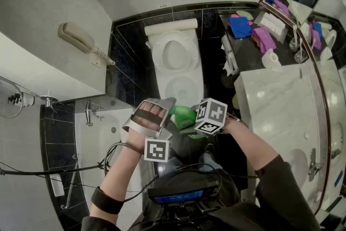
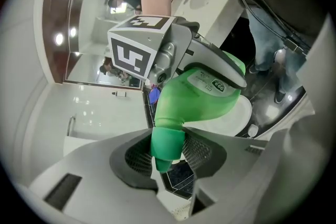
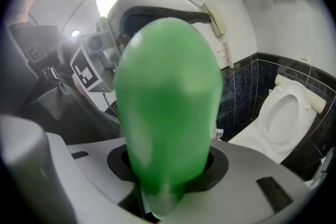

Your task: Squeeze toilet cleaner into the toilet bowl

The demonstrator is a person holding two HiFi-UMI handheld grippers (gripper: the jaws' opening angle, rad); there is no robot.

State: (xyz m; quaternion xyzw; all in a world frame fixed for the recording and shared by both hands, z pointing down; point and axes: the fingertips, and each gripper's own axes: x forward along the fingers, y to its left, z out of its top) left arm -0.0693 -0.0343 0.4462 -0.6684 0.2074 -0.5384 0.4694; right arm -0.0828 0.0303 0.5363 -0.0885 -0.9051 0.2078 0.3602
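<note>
Wall phone (image 1: 81, 40) left of open toilet (image 1: 175, 57), bathtub (image 1: 102, 138) lower left, tabletop (image 1: 275, 100) with towels (image 1: 263, 38) at right, green bottle (image 1: 184, 115) held just short of the toilet's front, right gripper (image 3: 168, 176) clamped on its body, left gripper (image 2: 168, 165) closed on its cap (image 2: 167, 144).

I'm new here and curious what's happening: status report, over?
Grip: left tool shut on the cap, right tool shut on the cleaner bottle. Bottle held short of the toilet bowl, lid up. Nothing in the way.
</note>
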